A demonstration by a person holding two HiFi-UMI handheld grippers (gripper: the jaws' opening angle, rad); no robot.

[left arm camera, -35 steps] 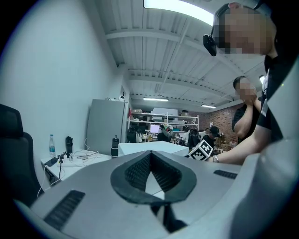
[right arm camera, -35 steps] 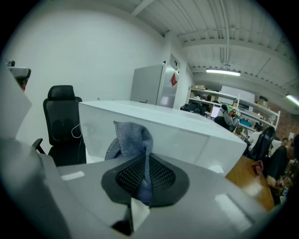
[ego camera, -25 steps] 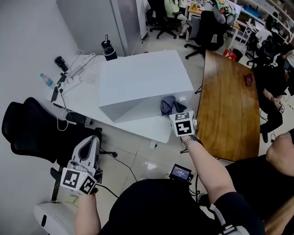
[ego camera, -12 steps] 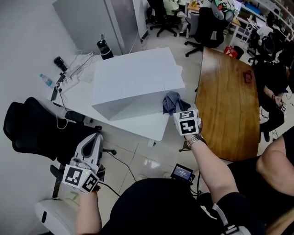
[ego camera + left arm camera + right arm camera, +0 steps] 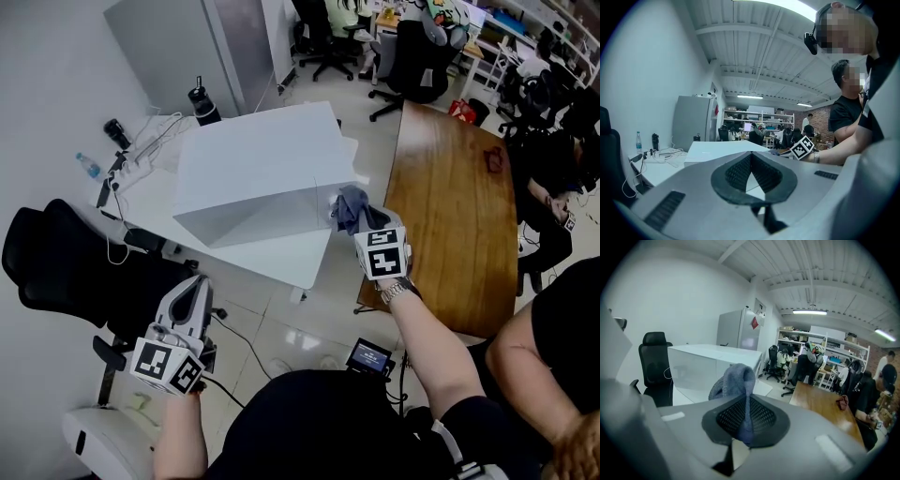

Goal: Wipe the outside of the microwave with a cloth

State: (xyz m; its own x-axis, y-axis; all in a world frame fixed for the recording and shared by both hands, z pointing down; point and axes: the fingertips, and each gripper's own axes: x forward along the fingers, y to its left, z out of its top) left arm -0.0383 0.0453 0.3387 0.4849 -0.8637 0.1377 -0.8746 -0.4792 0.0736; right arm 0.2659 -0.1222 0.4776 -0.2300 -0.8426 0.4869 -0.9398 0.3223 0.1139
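The microwave (image 5: 258,159) is a plain white box on a white table (image 5: 281,261); it also shows in the left gripper view as the microwave (image 5: 717,150) and in the right gripper view as the microwave (image 5: 701,363). A blue-grey cloth (image 5: 350,206) is bunched at the box's near right corner; I cannot tell whether it touches. My right gripper (image 5: 366,223) is shut on it, and the cloth (image 5: 736,378) sticks up from the closed right gripper (image 5: 747,416). My left gripper (image 5: 194,289) hangs low beside the table, apart from the box. The left gripper (image 5: 751,165) is shut with nothing between its jaws.
A long wooden table (image 5: 459,197) stands right of the white one. A black office chair (image 5: 56,272) sits at the left. A water bottle (image 5: 88,166), a black flask (image 5: 199,100) and cables (image 5: 145,145) lie behind the microwave. A person's arm (image 5: 553,347) is at far right.
The right gripper has carried the cloth rightwards along the microwave's front to its near right corner. The left gripper has shifted a little but stays low and shut.
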